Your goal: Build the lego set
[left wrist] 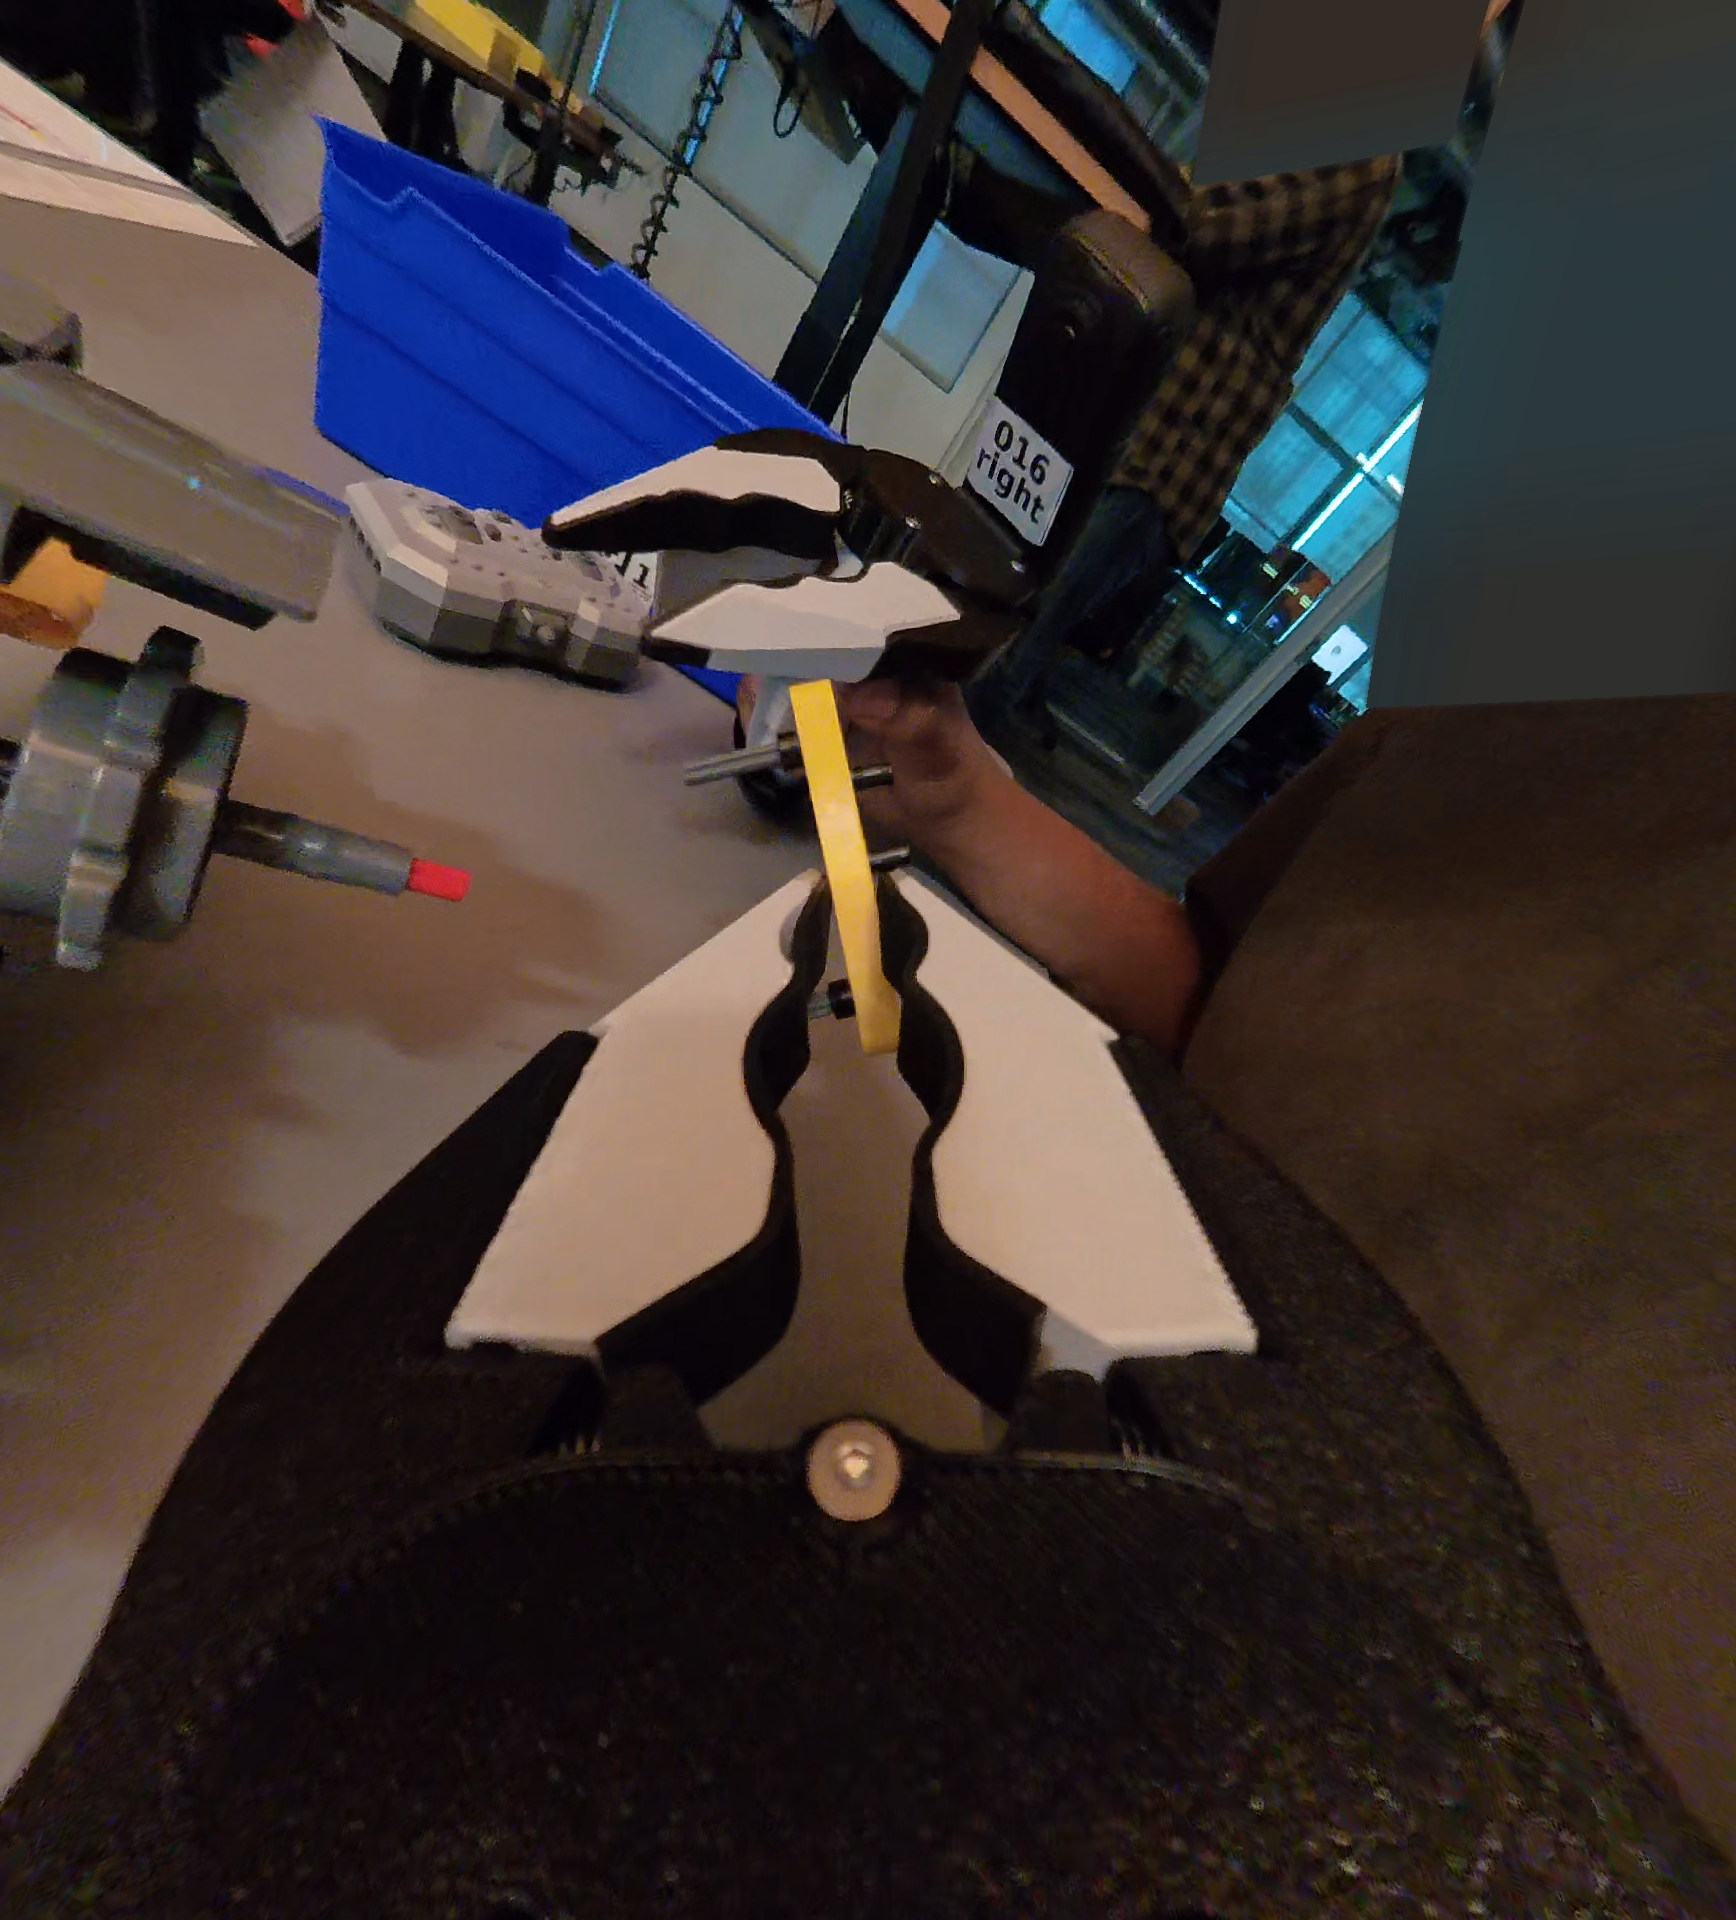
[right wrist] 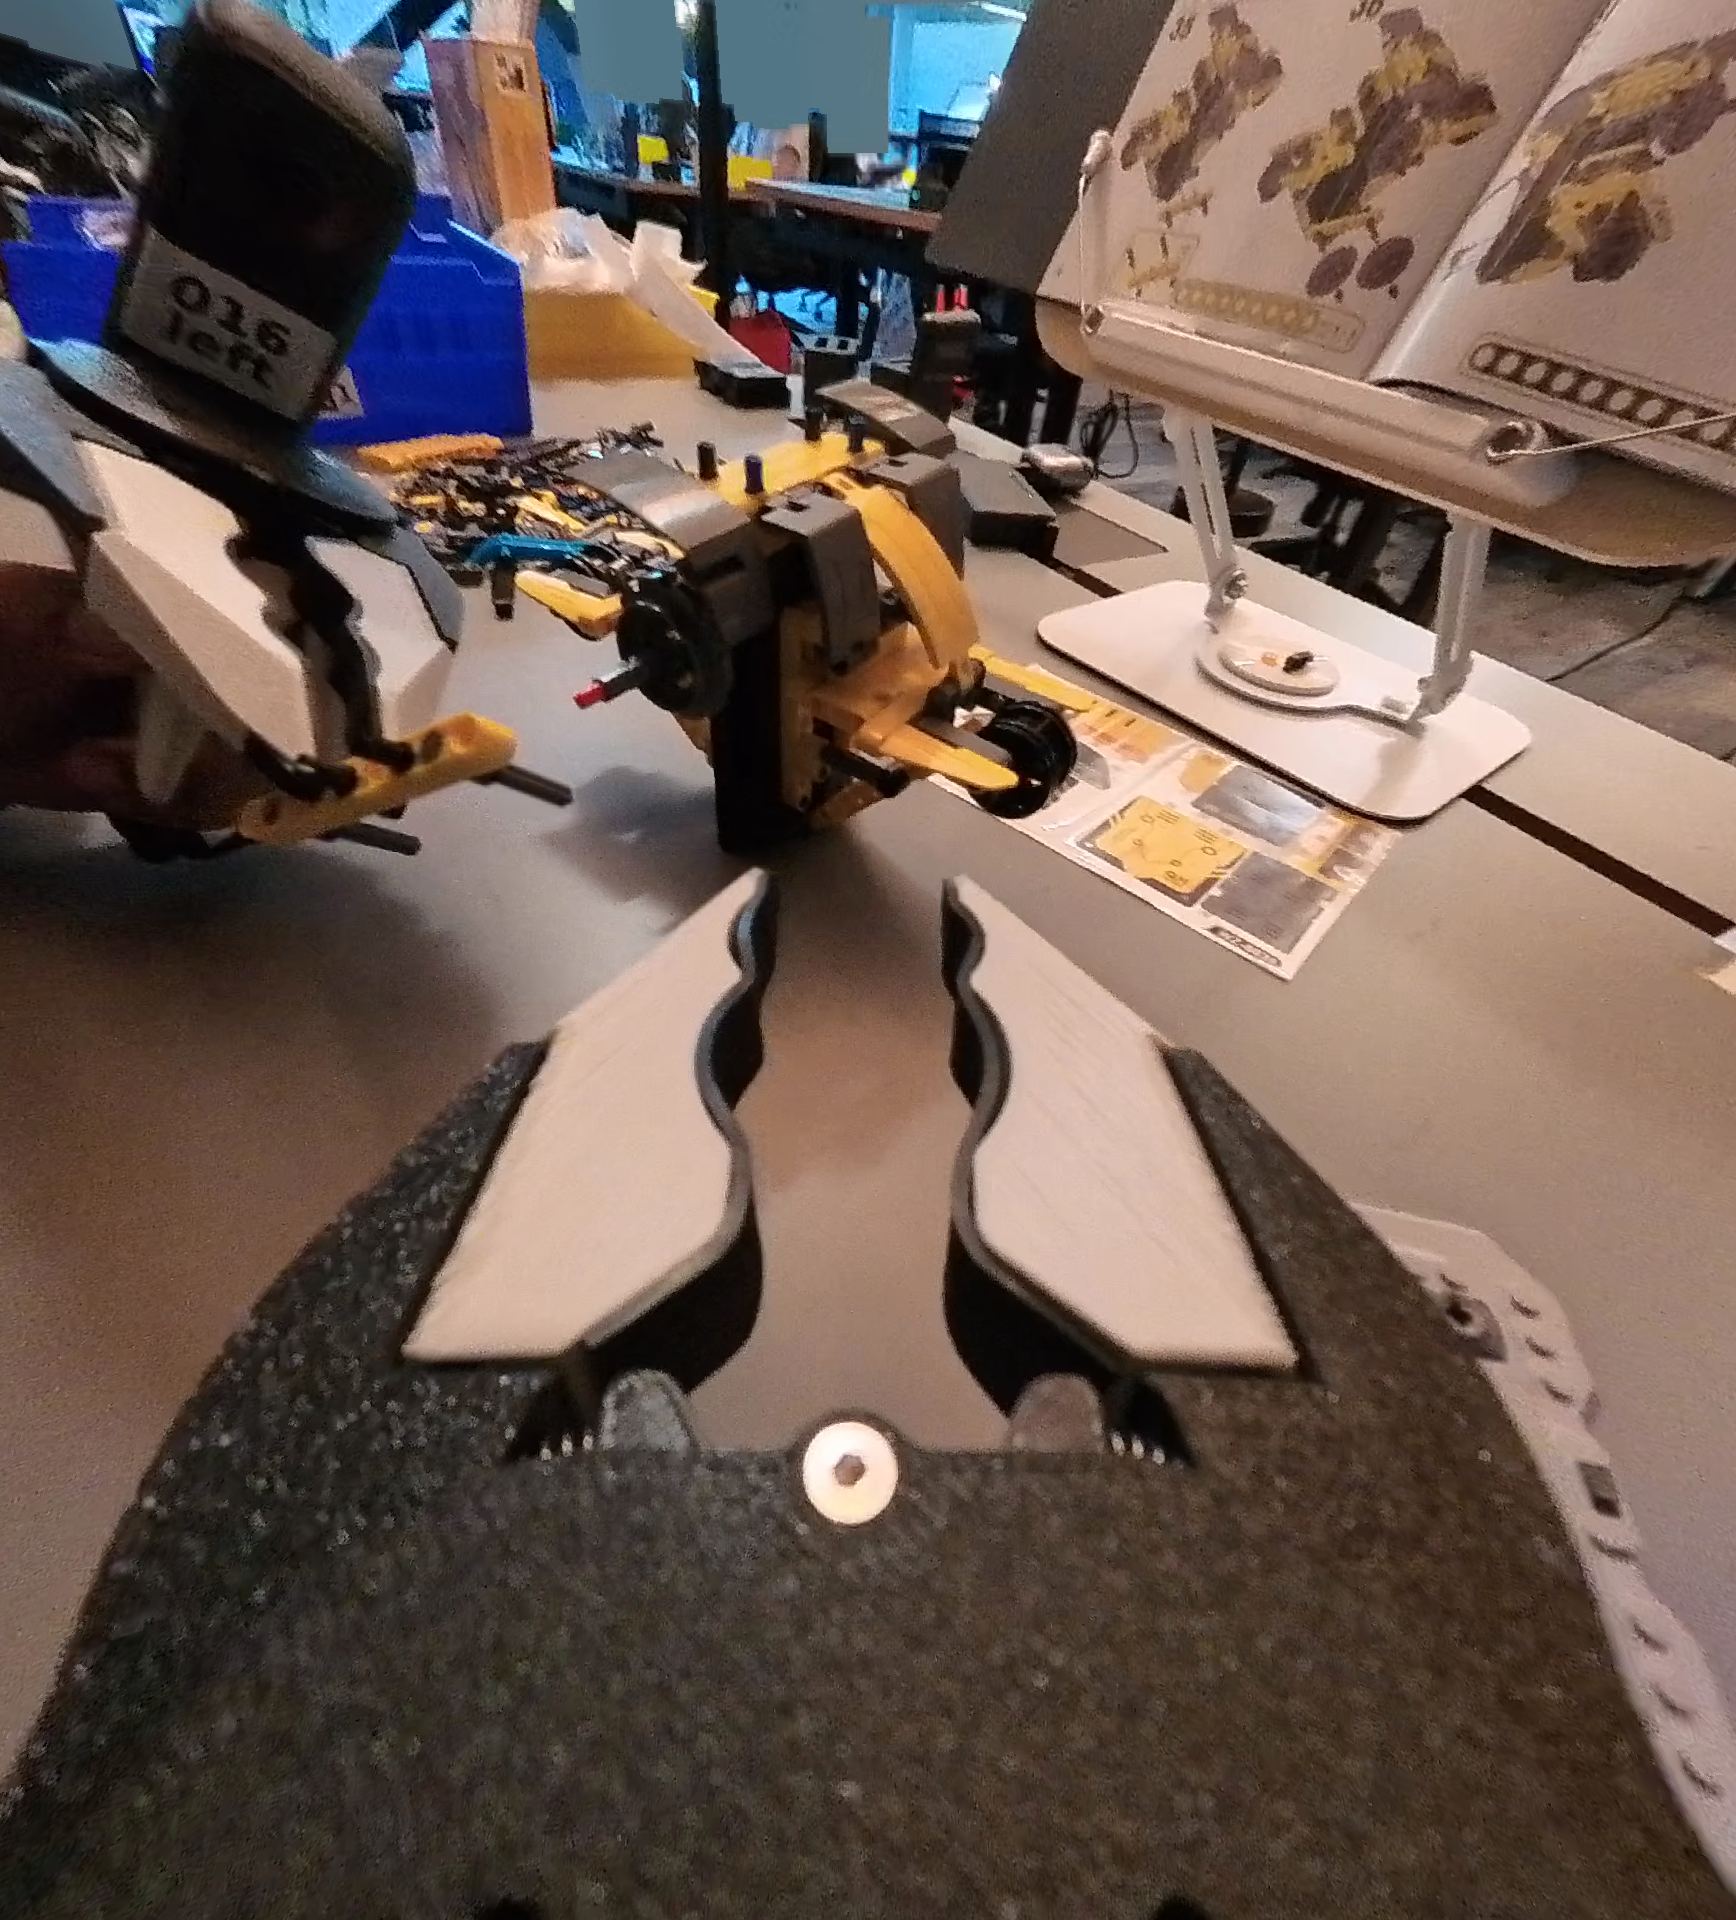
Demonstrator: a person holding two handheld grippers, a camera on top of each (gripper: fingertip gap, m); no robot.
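Note:
My left gripper (left wrist: 856, 902) is shut on a yellow beam (left wrist: 836, 790) with black and grey pins, and holds it above the grey table (left wrist: 344, 1039). In the right wrist view the left gripper (right wrist: 324, 732) sits at the far left with the same beam (right wrist: 396, 764) sticking out of it. My right gripper (right wrist: 859, 888) is open and empty, pointing at a yellow and grey brick vehicle model (right wrist: 812, 644). In the left wrist view the right gripper (left wrist: 602, 587) hovers just above the beam's far end, apart from it. A hand (left wrist: 931, 774) shows behind the beam.
The model's axle with a grey hub (left wrist: 116, 800) and red tip (left wrist: 438, 883) juts in from the left. A blue bin (left wrist: 490, 343) and a grey block (left wrist: 500, 587) lie behind. An instruction book on a white stand (right wrist: 1363, 665), a sticker sheet (right wrist: 1207, 831) and loose parts (right wrist: 490, 483) lie beyond.

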